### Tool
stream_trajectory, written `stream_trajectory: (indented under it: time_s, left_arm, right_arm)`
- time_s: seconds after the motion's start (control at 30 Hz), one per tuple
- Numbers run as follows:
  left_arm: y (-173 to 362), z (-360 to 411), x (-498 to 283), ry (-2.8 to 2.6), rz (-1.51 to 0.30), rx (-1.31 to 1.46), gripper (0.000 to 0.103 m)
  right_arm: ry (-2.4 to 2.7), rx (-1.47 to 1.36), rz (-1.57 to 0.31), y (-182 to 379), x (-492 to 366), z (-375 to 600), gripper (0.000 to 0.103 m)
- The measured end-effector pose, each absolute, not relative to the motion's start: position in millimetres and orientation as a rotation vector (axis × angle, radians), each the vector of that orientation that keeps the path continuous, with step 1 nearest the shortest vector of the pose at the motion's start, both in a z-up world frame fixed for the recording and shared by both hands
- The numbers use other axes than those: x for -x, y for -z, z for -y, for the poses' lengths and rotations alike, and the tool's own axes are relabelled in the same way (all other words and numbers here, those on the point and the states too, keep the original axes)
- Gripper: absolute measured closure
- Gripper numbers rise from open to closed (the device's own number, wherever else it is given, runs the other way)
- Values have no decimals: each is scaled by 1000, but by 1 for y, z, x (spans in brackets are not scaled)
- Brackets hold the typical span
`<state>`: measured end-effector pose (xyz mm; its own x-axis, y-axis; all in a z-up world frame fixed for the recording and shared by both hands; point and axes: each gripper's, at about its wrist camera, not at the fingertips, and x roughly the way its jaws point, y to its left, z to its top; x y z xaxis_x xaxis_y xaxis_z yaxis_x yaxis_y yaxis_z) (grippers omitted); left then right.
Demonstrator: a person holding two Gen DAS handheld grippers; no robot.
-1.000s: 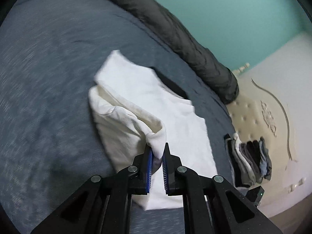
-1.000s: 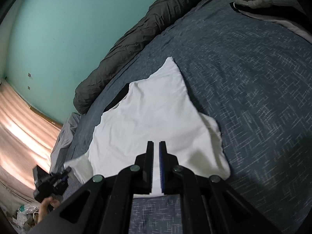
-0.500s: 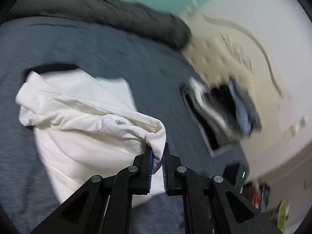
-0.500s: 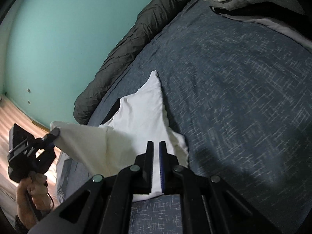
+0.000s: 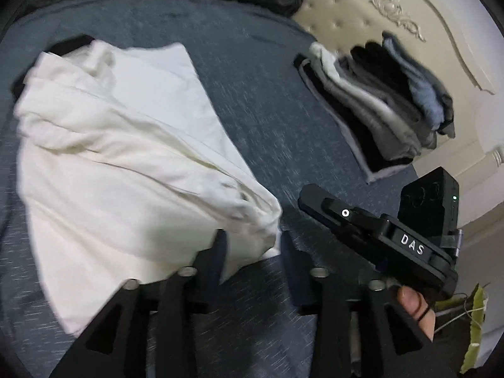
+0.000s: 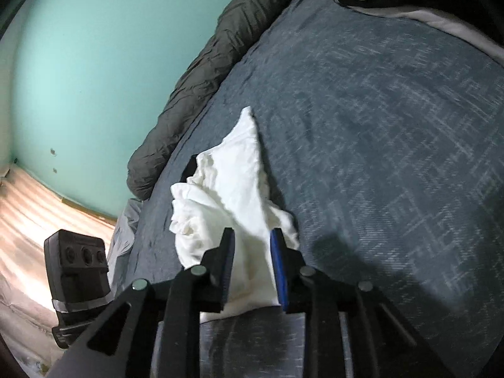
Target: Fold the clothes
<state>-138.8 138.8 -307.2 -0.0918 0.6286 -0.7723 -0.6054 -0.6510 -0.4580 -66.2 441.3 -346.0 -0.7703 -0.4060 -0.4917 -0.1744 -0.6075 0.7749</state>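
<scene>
**White shirt lies loose on the bed**

We see the white shirt (image 5: 126, 170) bunched up on the blue bed (image 5: 258, 100). Our left gripper (image 5: 252, 245) has its fingers spread wide, and the near tip of the shirt sits between them, not pinched. Our right gripper (image 6: 252, 255) is spread wide too, with the shirt's near edge lying between its fingers. A stack of folded clothes (image 5: 378, 104) leans by the headboard (image 5: 434, 9). A dark rolled blanket (image 6: 201, 78) runs along the green wall (image 6: 94, 63).
</scene>
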Motion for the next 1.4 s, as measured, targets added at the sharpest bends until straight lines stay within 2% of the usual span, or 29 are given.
stream_trajectory:
  time_s: [0.07, 0.1, 0.3, 0.4, 0.53, 0.57, 0.6, 0.7, 0.77, 0.8, 0.87, 0.97, 1.07, 1.13, 1.17, 1.2, 1.27, 1.4]
  left_arm:
    - [301, -121, 142, -1891, 35, 1308, 56]
    - [300, -111, 143, -1913, 37, 1306, 56]
    - [318, -52, 155, -2045, 53, 1355, 56]
    - [332, -27, 158, -2080, 83, 1390, 56]
    - [352, -14, 156, -2046, 122, 1435, 56]
    - [355, -12, 156, -2041, 129, 1439, 56]
    - [357, -11, 157, -2036, 137, 1443, 56]
    - [364, -6, 158, -2020, 159, 1454, 58]
    - [365, -4, 158, -2016, 170, 1456, 70]
    - [365, -2, 158, -2014, 175, 1457, 73]
    - [366, 0, 158, -2010, 186, 1459, 84]
    - [367, 2, 158, -2006, 196, 1461, 90]
    - [367, 4, 157, -2006, 199, 1463, 90]
    - [367, 4, 157, -2005, 201, 1464, 90]
    - [367, 5, 157, -2005, 201, 1464, 90]
    - [367, 5, 156, -2005, 201, 1464, 90]
    - [368, 5, 156, -2005, 201, 1463, 90]
    - [368, 6, 155, -2004, 202, 1463, 90]
  right_arm:
    - [2505, -980, 1297, 341, 68, -438, 79]
    - [2510, -983, 1273, 339, 69, -434, 75]
    - [2534, -1005, 1133, 326, 76, -413, 66]
    - [2553, -1050, 1012, 322, 82, -396, 65]
    - [2532, -1173, 980, 339, 96, -383, 65]
    - [2527, -1188, 983, 343, 97, -383, 68]
    - [2524, -1197, 989, 345, 97, -384, 80]
    - [2531, -1182, 1022, 347, 94, -390, 94]
    - [2539, -1154, 1037, 344, 91, -394, 97]
    - [2543, -1140, 1045, 342, 89, -396, 98]
    - [2561, -1116, 1045, 338, 87, -397, 99]
    - [2576, -1096, 1053, 335, 86, -399, 99]
    - [2576, -1081, 1055, 334, 86, -401, 99]
    - [2589, -1100, 1036, 333, 87, -400, 95]
    - [2596, -1119, 1025, 332, 88, -399, 89]
    - [2609, -1125, 988, 330, 89, -395, 70]
    - [2633, -1138, 912, 328, 92, -387, 51]
    - [2676, -1161, 759, 322, 97, -371, 51]
